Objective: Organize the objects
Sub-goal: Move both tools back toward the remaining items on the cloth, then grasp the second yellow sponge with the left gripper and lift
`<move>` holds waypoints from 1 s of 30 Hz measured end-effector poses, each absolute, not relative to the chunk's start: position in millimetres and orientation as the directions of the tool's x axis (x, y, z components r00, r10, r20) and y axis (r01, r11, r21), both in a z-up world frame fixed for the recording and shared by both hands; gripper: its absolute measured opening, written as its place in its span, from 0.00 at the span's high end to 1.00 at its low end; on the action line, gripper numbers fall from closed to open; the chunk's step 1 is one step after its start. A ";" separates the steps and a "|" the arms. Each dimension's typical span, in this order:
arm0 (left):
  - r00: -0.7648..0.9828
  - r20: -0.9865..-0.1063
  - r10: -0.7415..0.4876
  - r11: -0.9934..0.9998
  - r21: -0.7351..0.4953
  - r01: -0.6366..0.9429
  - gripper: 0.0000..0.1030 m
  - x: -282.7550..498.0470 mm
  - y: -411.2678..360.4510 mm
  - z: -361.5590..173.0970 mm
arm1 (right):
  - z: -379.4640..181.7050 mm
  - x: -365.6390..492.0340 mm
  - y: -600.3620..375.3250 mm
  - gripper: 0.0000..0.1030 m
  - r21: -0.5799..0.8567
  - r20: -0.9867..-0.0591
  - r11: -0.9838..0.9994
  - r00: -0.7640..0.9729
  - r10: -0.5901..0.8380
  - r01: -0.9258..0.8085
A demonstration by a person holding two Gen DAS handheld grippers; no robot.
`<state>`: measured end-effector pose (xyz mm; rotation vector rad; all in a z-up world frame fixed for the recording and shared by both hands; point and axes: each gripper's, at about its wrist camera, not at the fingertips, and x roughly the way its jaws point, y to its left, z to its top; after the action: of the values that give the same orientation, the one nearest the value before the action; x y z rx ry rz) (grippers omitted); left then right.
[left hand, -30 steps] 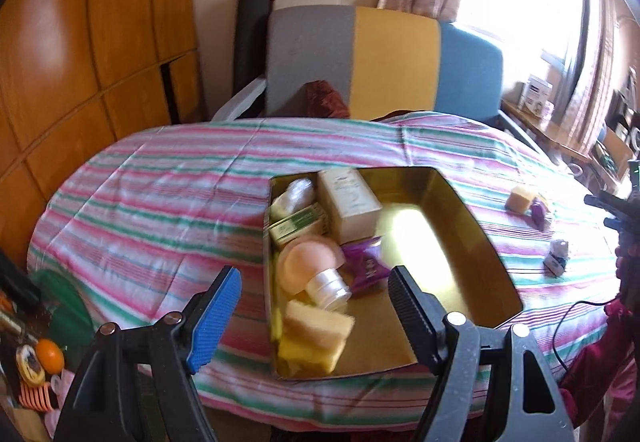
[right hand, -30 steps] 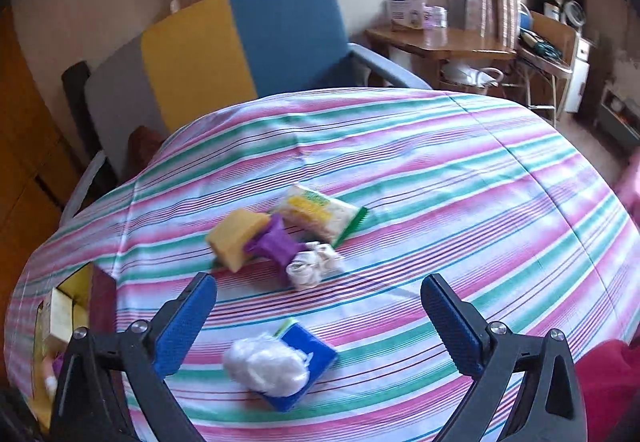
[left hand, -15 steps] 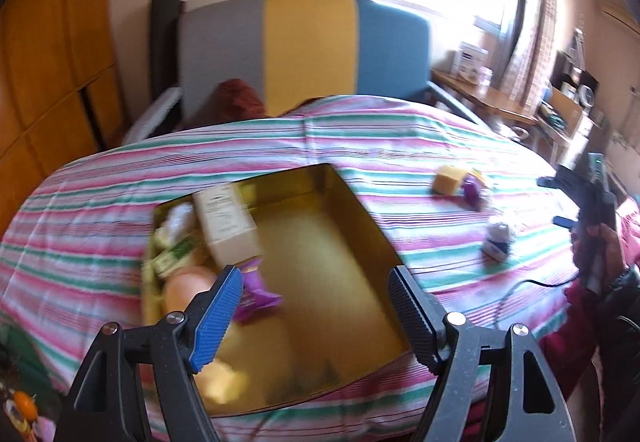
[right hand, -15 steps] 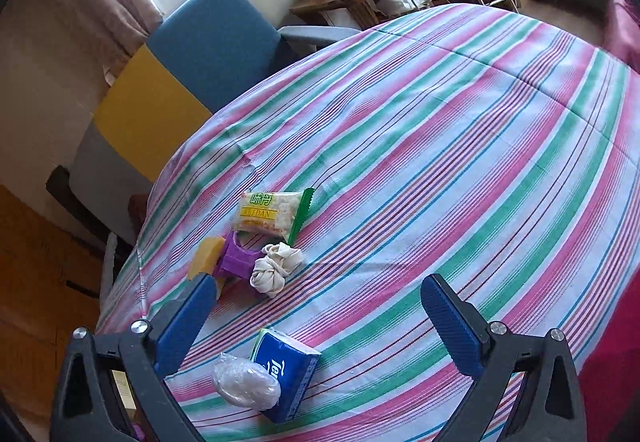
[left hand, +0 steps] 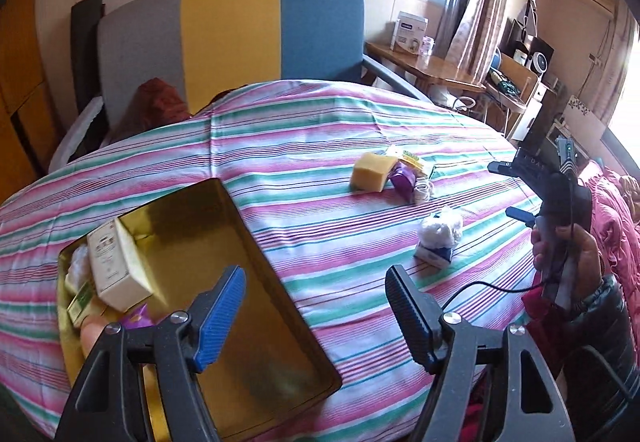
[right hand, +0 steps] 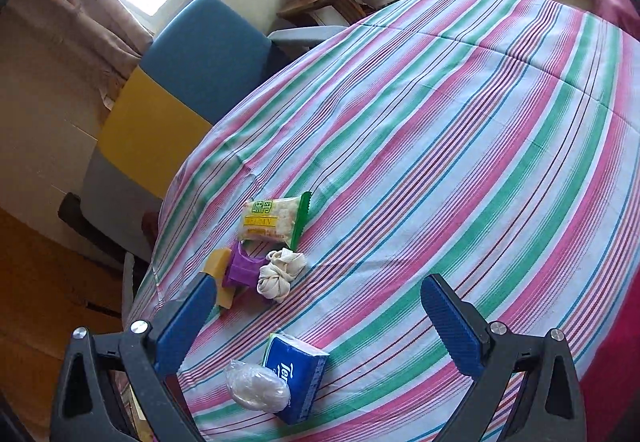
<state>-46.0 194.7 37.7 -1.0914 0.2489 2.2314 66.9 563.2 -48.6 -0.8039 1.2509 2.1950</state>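
The task is judged partly done. A gold tin [left hand: 256, 254] is seen on the striped cloth [right hand: 440, 162], with a white box [left hand: 110, 266] and other small packs already stacked at its left end; much of its floor is bare. Well apart on the cloth, five or six items are left: a sponge [left hand: 372, 172], a purple piece [right hand: 242, 268], a snack pack [right hand: 272, 218], a knotted cord [right hand: 280, 274], a tissue pack [right hand: 296, 374] and a white bundle [right hand: 256, 388] resting against it. The left gripper [left hand: 316, 306] is held wide over the tin's edge, its jaws having just closed slightly, with nothing between them. The right gripper [right hand: 316, 322] is held wide and empty above the tissue pack.
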 end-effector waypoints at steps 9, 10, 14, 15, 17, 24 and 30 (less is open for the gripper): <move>-0.374 -0.821 0.432 -0.758 -0.106 -0.643 0.32 -69.4 252.0 14.7 | -52.0 64.6 562.3 0.00 0.613 -0.690 -0.462 -0.719 0.082 -0.641; -0.367 -0.826 0.427 -0.758 -0.106 -0.644 0.32 -72.8 257.2 12.2 | -52.1 64.5 562.2 0.00 0.615 -0.689 -0.462 -0.721 0.079 -0.639; -0.341 -0.843 0.415 -0.747 -0.102 -0.656 0.32 -88.0 283.5 1.6 | -53.2 63.8 561.9 0.00 0.632 -0.680 -0.458 -0.731 0.059 -0.625; -0.342 -0.846 0.409 -0.742 -0.090 -0.664 0.32 -91.9 292.3 -1.1 | -53.5 63.2 561.5 0.00 0.635 -0.679 -0.459 -0.732 0.053 -0.622; -0.346 -0.852 0.393 -0.732 -0.062 -0.679 0.32 -99.6 308.8 -6.2 | -53.8 62.4 560.5 0.00 0.640 -0.676 -0.460 -0.735 0.042 -0.615; -0.307 -0.876 0.371 -0.676 -0.028 -0.736 0.32 -131.2 369.6 -33.6 | -54.6 58.4 557.9 0.00 0.659 -0.663 -0.471 -0.749 0.003 -0.586; -0.309 -0.884 0.351 -0.628 0.023 -0.778 0.26 -155.3 411.6 -57.8 | -56.9 54.4 555.7 0.00 0.669 -0.658 -0.478 -0.753 -0.023 -0.569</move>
<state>-155.3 411.6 -57.8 -1.1870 0.5948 1.9950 54.4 555.7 -56.9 -0.8738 1.3691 2.2807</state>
